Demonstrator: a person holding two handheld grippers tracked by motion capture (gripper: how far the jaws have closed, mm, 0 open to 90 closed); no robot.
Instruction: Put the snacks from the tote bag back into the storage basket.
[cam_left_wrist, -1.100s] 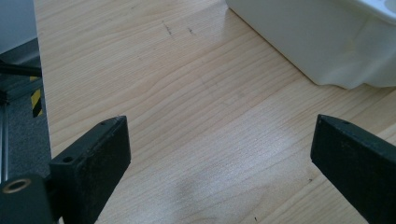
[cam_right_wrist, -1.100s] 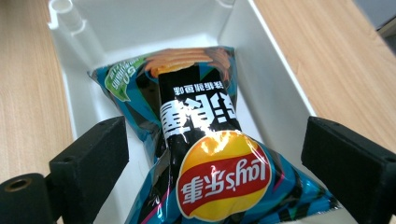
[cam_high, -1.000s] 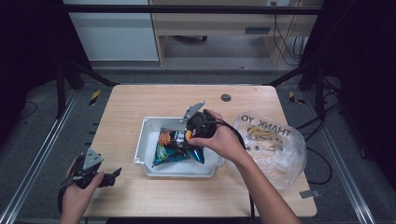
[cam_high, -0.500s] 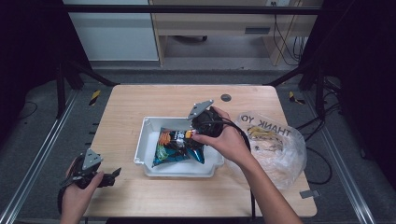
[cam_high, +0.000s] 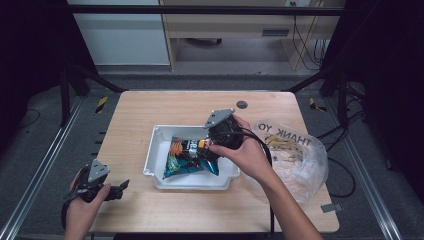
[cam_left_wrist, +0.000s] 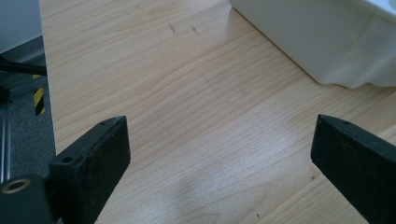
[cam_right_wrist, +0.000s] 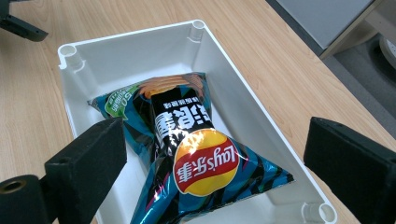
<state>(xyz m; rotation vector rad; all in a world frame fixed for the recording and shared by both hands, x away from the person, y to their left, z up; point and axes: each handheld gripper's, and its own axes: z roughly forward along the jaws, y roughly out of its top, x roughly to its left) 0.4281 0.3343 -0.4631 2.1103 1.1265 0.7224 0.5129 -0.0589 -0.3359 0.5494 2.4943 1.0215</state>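
Blue foil marks the chip bag (cam_high: 191, 156), which lies flat inside the white tub (cam_high: 155, 150) at the centre of the high view. In the right gripper view the chip bag (cam_right_wrist: 196, 158) fills the middle of the frame, directly ahead of and below the right claw (cam_right_wrist: 215, 172), whose two black jaws stand spread wide to either side of it without touching it. The bag's long axis runs from the upper left of that frame towards the lower right, roughly along the length of the white tub (cam_right_wrist: 140, 42). The right claw (cam_high: 207, 145) hovers over the bag's right-hand end in the high view, the hand wrapped over the tool and the forearm entering from the lower right; it is much the nearer of the two. A closing move would probably need the jaws lowered onto the bag first. The left claw (cam_high: 122, 186) rests low at the lower left of the high view, well apart from the tub, its jaws likewise spread over bare worktop (cam_left_wrist: 187, 93). A clear plastic bag (cam_high: 295, 155) lies right of the tub.
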